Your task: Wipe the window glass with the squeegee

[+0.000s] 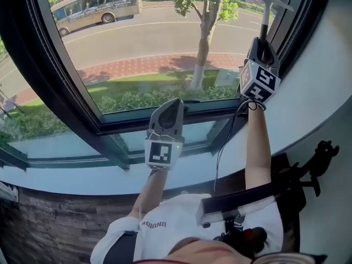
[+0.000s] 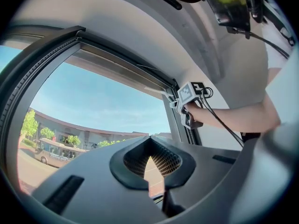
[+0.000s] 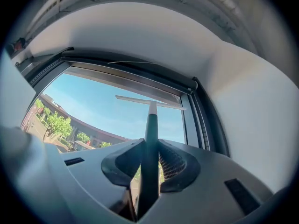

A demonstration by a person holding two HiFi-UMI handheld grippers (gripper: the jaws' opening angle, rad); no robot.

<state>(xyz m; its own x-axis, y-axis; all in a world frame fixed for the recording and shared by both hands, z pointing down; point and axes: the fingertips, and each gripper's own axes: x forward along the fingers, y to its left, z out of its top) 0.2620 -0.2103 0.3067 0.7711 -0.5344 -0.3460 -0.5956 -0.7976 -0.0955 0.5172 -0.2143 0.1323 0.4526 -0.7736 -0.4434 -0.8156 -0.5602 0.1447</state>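
The squeegee (image 3: 150,125) is clamped by its handle in the right gripper (image 3: 148,164). Its blade (image 3: 140,99) is carried ahead of and above that claw, high on the window glass (image 3: 93,111). The left gripper (image 2: 150,160) is held closed and empty. If the thin handle is twisted in the pinch, the blade could be tilted off the glass or knocked against the frame (image 3: 198,120) just right of it.

In the head view the lower end of the squeegee (image 1: 265,18) handle is hidden inside the right gripper (image 1: 263,43), the left gripper (image 1: 171,106) hides its own fingers, and the window frame (image 1: 49,76) covers one end of the bus (image 1: 93,7)
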